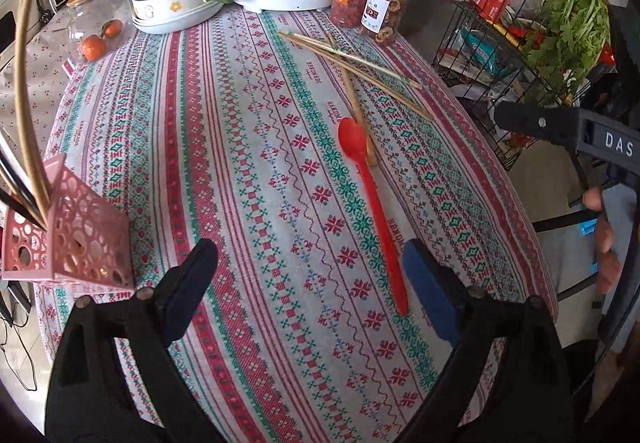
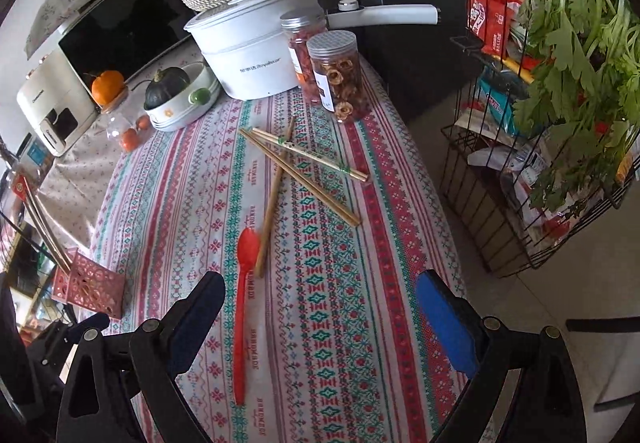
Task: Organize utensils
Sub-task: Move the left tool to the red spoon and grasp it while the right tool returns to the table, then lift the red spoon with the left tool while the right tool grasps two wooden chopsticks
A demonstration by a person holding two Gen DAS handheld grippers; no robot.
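Observation:
A red plastic spoon [image 1: 374, 203] lies on the patterned tablecloth, bowl end away from me; it also shows in the right wrist view [image 2: 243, 307]. Several wooden chopsticks [image 1: 352, 63] lie crossed beyond it, also in the right wrist view [image 2: 296, 171]. A pink perforated utensil holder [image 1: 76, 235] stands at the left with chopsticks in it, also in the right wrist view [image 2: 90, 285]. My left gripper [image 1: 310, 285] is open and empty above the cloth, the spoon handle by its right finger. My right gripper [image 2: 320, 319] is open and empty, the spoon by its left finger.
At the table's far end stand a white electric pot [image 2: 248, 55], two clear jars of dried fruit [image 2: 338, 75], a white dish holding a dark squash [image 2: 176, 95] and small oranges [image 2: 130, 137]. A black wire rack [image 2: 532, 183] with greens and packets stands right of the table.

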